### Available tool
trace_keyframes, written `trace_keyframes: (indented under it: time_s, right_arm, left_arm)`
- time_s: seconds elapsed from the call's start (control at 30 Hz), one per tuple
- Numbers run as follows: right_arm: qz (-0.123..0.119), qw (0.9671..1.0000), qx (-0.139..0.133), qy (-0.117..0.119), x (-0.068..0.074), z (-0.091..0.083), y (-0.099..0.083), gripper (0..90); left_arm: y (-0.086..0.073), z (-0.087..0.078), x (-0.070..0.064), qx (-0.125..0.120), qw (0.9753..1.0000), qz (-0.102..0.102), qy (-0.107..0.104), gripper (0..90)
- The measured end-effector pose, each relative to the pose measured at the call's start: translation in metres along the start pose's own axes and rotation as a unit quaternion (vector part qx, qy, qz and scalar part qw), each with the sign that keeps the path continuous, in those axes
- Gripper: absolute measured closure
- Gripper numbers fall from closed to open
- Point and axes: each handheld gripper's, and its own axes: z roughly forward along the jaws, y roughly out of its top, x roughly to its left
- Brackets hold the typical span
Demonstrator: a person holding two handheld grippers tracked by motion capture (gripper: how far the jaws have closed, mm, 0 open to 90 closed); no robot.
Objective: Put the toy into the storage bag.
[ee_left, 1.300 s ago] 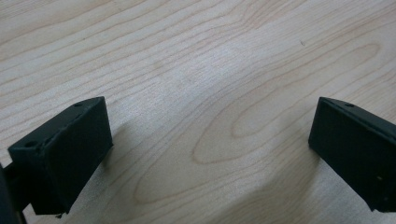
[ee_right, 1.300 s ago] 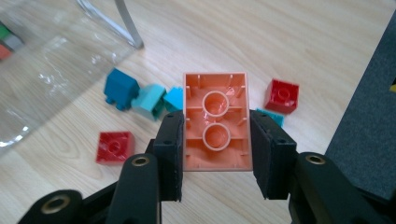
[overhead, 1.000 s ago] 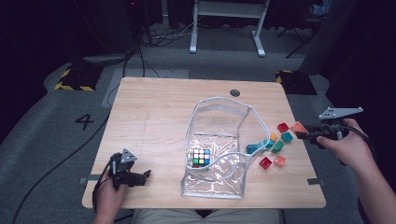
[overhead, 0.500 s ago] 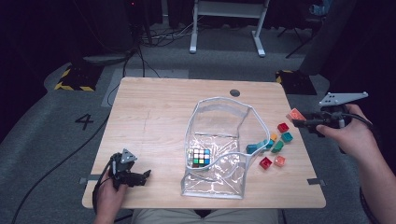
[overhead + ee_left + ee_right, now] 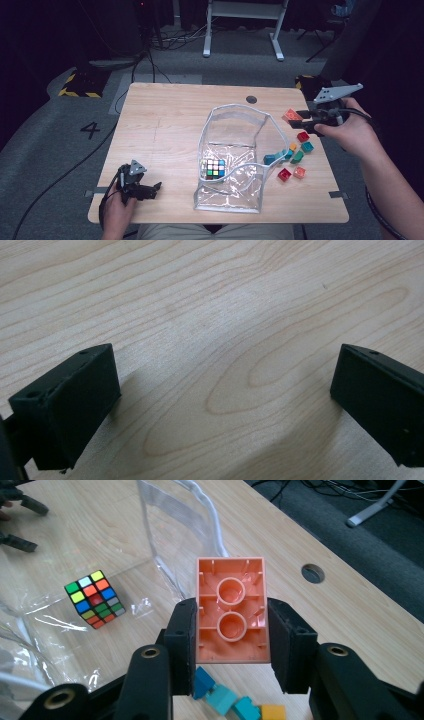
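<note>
The left gripper (image 5: 152,189) was rested at the table's (image 5: 165,125) near-left corner, jaws spread wide over bare wood, nothing between them. A puzzle cube (image 5: 214,169) was seen inside the clear plastic bag (image 5: 235,150) at mid-table. Loose coloured bricks (image 5: 292,162) were scattered just right of the bag. The right gripper (image 5: 300,119) was raised above the table's right edge, clamped on an orange brick (image 5: 231,611), hollow underside facing its camera.

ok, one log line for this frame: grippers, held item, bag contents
right gripper: shut on orange brick, lifted right of bag | left gripper: open, on table | clear bag: holds puzzle cube
</note>
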Motion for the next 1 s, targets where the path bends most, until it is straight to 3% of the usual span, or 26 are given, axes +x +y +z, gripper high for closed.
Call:
trace_keyframes:
  time_s: [0.4,1.0]
  right_arm:
    - [-0.050,0.9980,0.011,0.036,0.028,0.037,0.042,59.1]
    - [-0.094,0.9927,0.033,0.068,0.060,0.083,0.082,59.1]
  left_arm:
    - [-0.001,0.000,0.000,-0.002,1.0000,-0.002,0.000,0.0]
    - [-0.001,0.000,0.000,-0.003,1.0000,-0.002,0.000,0.0]
